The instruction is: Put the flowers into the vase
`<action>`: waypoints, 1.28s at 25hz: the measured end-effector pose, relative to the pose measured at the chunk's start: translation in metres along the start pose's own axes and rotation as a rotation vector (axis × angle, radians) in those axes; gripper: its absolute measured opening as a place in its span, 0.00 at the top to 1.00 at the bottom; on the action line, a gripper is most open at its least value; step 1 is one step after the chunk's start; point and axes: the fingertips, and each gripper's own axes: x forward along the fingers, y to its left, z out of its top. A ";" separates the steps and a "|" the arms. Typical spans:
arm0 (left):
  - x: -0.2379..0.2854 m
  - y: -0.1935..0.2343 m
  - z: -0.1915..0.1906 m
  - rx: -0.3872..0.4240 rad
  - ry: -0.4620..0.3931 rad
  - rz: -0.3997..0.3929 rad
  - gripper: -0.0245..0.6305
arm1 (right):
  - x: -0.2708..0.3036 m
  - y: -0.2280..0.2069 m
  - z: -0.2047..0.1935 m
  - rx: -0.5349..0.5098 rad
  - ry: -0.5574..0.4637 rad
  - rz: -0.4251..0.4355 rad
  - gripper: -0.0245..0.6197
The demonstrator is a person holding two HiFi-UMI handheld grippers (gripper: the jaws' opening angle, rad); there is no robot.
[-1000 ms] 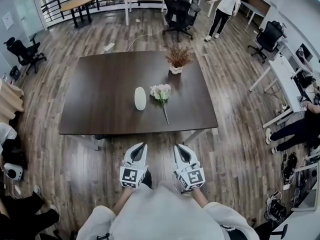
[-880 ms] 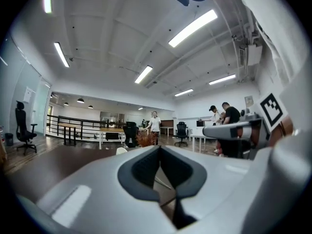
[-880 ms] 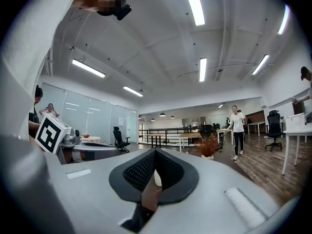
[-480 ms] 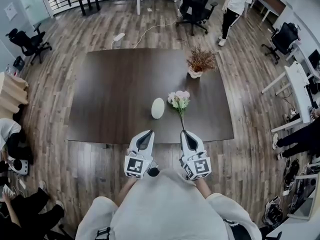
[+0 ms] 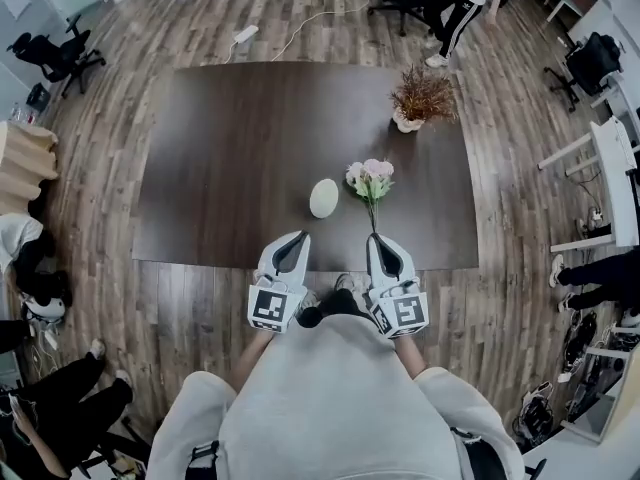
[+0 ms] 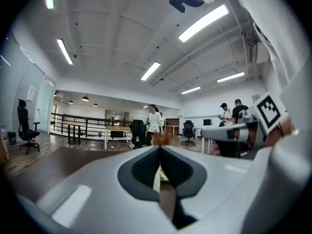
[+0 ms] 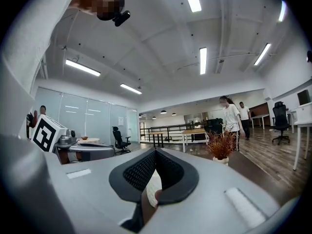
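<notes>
Lying on the table (image 5: 230, 148), flowers (image 5: 371, 178) just beside the vase (image 5: 323, 198).

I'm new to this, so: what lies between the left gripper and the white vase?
Nothing but bare dark table, seen in the head view, between the left gripper and the white vase.

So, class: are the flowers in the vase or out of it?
Out: the flowers lie flat on the table beside the white vase, apart from it.
</notes>
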 end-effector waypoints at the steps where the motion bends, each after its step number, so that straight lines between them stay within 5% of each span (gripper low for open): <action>1: 0.004 0.001 -0.001 0.000 0.005 0.006 0.95 | 0.002 -0.003 -0.001 0.003 0.002 0.004 0.97; 19: 0.063 -0.004 -0.013 -0.003 0.039 0.154 0.95 | 0.029 -0.087 -0.016 0.051 0.022 0.081 0.97; 27: 0.077 0.025 -0.015 -0.041 0.067 0.121 0.95 | 0.068 -0.083 -0.032 0.075 0.102 0.081 0.96; 28: 0.079 0.030 -0.015 -0.055 0.079 0.112 0.95 | 0.072 -0.083 -0.044 0.080 0.151 0.080 0.94; 29: 0.081 0.034 -0.016 -0.060 0.083 0.103 0.95 | 0.074 -0.084 -0.057 0.080 0.206 0.072 0.74; 30: 0.083 0.038 -0.017 -0.056 0.082 0.094 0.95 | 0.076 -0.086 -0.072 0.077 0.263 0.058 0.66; 32: 0.089 0.046 -0.021 -0.044 0.079 0.076 0.95 | 0.072 -0.090 -0.104 0.071 0.378 0.025 0.64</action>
